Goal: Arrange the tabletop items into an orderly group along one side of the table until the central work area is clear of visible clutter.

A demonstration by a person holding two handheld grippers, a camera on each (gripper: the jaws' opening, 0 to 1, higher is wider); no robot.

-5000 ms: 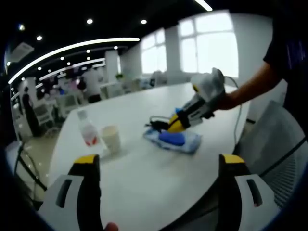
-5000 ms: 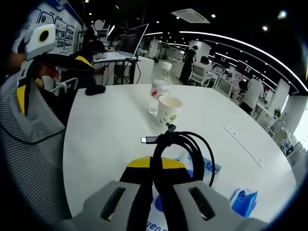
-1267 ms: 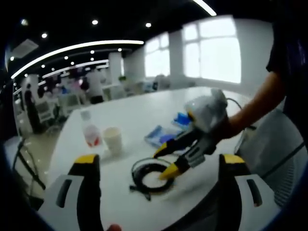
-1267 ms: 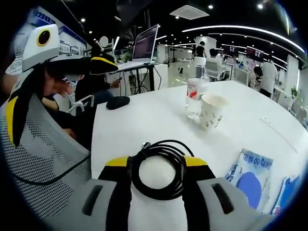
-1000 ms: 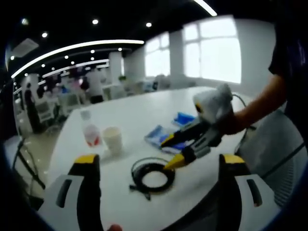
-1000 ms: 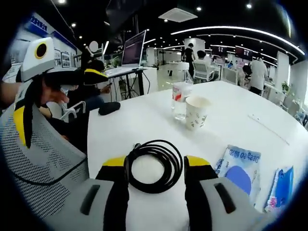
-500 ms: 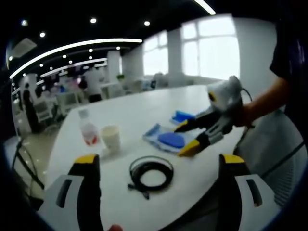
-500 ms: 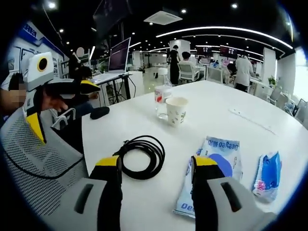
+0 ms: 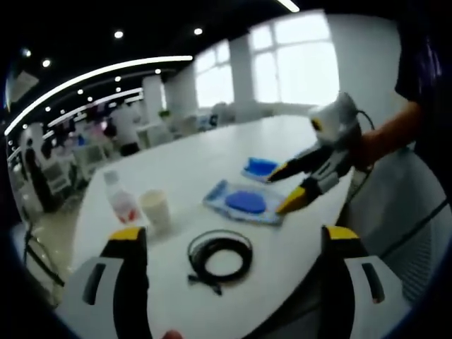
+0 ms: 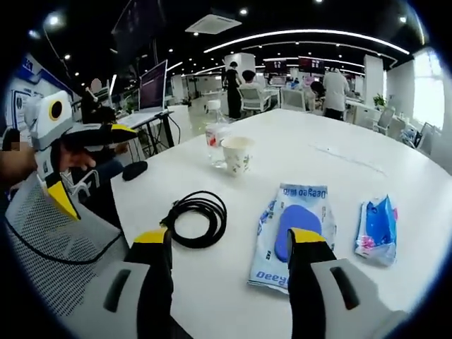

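A coiled black cable (image 9: 220, 256) (image 10: 198, 219) lies flat on the white table (image 9: 212, 148) (image 10: 339, 162) near its front edge. Beside it rest a large blue wipes pack (image 9: 246, 203) (image 10: 293, 229) and a small blue tissue pack (image 9: 261, 167) (image 10: 376, 226). Farther back, a paper cup (image 9: 155, 210) (image 10: 236, 154) and a water bottle (image 9: 121, 203) (image 10: 215, 138) stand together. My right gripper (image 10: 228, 236) (image 9: 286, 189) hangs open above the table, between the cable and the wipes pack, holding nothing. My left gripper (image 9: 234, 236) (image 10: 95, 166) is open too, off the table's edge, with nothing in it.
A grey mesh chair (image 10: 42, 233) stands at the table's near side. A small black object (image 10: 134, 169) lies near the table's edge. The far half of the table is bare white surface. Desks, monitors and people fill the office behind.
My right gripper set the cable down on the table, opened, and drew back and sideways toward the wipes pack. The cable now lies free. My left gripper stayed open and still.
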